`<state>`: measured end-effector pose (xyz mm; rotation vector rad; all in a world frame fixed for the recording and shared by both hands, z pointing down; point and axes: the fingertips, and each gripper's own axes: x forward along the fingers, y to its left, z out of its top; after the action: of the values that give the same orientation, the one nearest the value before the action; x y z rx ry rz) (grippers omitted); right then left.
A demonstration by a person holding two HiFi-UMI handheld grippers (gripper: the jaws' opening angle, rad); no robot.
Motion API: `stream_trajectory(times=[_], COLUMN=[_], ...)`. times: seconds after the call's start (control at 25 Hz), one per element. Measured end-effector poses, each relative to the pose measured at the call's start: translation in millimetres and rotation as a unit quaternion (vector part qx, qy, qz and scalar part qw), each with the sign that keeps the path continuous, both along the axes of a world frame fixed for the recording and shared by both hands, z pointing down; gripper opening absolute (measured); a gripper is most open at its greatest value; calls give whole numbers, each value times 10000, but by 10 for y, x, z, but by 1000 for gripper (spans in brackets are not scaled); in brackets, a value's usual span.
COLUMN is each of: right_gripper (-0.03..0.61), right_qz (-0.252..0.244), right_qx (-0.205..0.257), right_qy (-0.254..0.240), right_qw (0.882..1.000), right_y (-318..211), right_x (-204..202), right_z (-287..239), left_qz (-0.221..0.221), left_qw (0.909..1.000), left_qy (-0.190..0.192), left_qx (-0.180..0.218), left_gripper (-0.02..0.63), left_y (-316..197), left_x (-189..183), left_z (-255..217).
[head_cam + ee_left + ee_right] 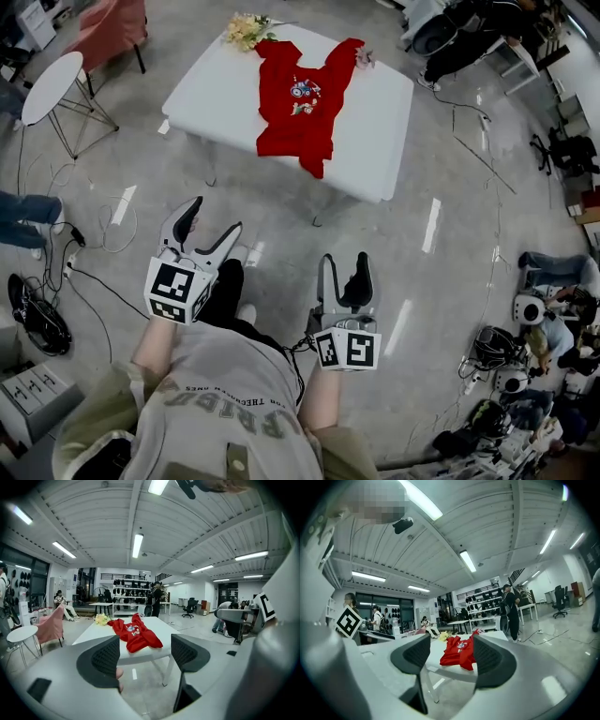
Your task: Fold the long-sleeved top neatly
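Observation:
A red long-sleeved top (300, 101) with a small printed picture on its chest lies crumpled on a white table (380, 127), and one end hangs over the near edge. Both grippers are held over the floor well short of the table, pointing at it. My left gripper (214, 217) is open with nothing between its fingers. My right gripper (345, 262) is open and empty too. The left gripper view shows the top (136, 634) far off between its open jaws. In the right gripper view the top (458, 652) also lies in the distance.
A bunch of yellow flowers (246, 28) lies at the table's far left corner. A round white side table (52, 84) and a pink chair (112, 28) stand to the left. Cables (89, 272) trail on the floor. People (553, 281) and gear sit at the right.

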<state>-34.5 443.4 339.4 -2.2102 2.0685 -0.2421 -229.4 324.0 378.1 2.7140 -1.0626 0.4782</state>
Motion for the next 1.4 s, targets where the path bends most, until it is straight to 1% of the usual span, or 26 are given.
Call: stream_trajectory(times=[0.12, 0.28, 0.52, 0.64, 0.88, 1.12, 1.28, 1.4], right_gripper=[275, 275, 275, 275, 275, 275, 275, 275], right_qz=[121, 296, 441, 459, 327, 52, -295, -607], right_qx=[-96, -161, -342, -513, -1016, -1467, -1659, -1796], right_qy=[143, 310, 443, 483, 635, 549, 491, 527], right_qw=[9998, 9990, 9975, 9965, 9923, 9876, 9845, 9805], right_y=[-332, -861, -1562, -1817, -2137, -2334, -2440, -2496], right_x=[62, 162, 188, 198, 254, 414, 524, 625], right_z=[40, 15, 60, 150, 437, 796, 1014, 1157], left_qz=[175, 429, 785, 878, 1165, 1430, 1352, 1145], left_qw=[9998, 9988, 9967, 9959, 9901, 9791, 9723, 9693], left_qy=[73, 209, 210, 74, -261, -836, -1230, -1470], left_qx=[-18, 54, -23, -217, -733, -1182, -1455, -1608], left_gripper=[325, 325, 325, 325, 325, 325, 325, 325], left_y=[-425, -1035, -1757, -1964, -2068, -1937, -1900, -1919], left_x=[163, 373, 502, 549, 777, 1073, 1208, 1305], left_z=[54, -25, 8, 205, 658, 1241, 1650, 1933])
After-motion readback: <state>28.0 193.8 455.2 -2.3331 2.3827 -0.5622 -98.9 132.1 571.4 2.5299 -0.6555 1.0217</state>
